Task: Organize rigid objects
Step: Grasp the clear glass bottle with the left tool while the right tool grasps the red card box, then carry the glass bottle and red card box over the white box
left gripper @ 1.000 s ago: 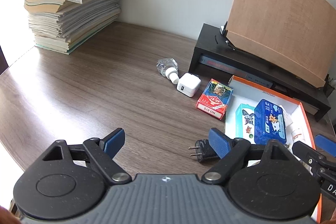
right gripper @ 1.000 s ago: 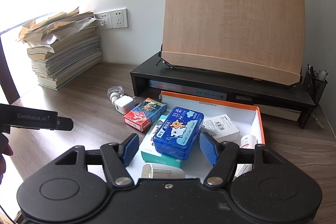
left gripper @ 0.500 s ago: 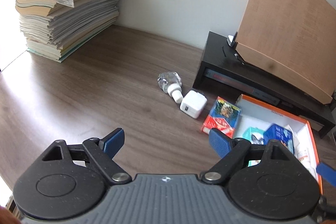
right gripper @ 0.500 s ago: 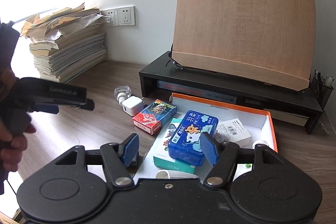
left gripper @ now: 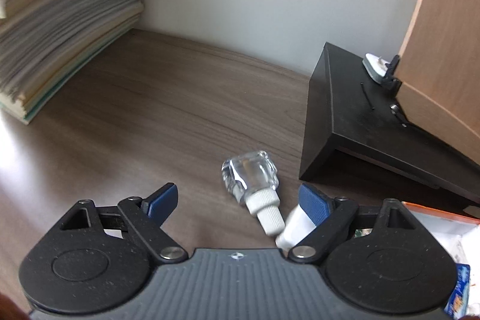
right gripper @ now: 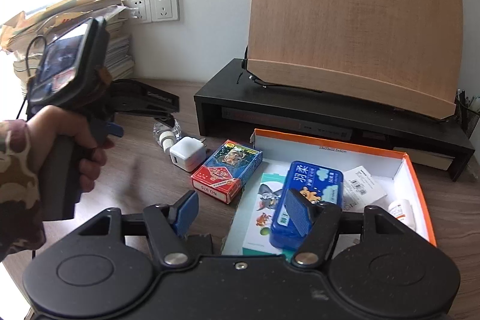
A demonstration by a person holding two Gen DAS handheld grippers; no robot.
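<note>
A small clear glass bottle (left gripper: 250,176) with a white cap lies on the wooden desk. My left gripper (left gripper: 237,201) is open, its jaws on either side of the bottle's cap, just short of it. A white charger cube (left gripper: 295,225) lies partly hidden behind the left gripper's right finger. In the right wrist view the bottle (right gripper: 167,131), charger (right gripper: 187,153) and a red and blue card box (right gripper: 228,170) lie left of an orange-rimmed box (right gripper: 415,185) holding a blue tin (right gripper: 309,200). My right gripper (right gripper: 243,213) is open and empty, hovering over the box's front left corner.
A black monitor riser (right gripper: 330,116) with a wooden board (right gripper: 354,29) leaning on it stands behind the box. A tall stack of papers (left gripper: 60,29) stands at the back left by wall sockets (right gripper: 156,6). A pen holder (right gripper: 466,113) stands far right.
My left gripper has moved forward and right across the desk, down to the glass bottle. The right gripper has drawn back and left a little, and its jaws have spread wider.
</note>
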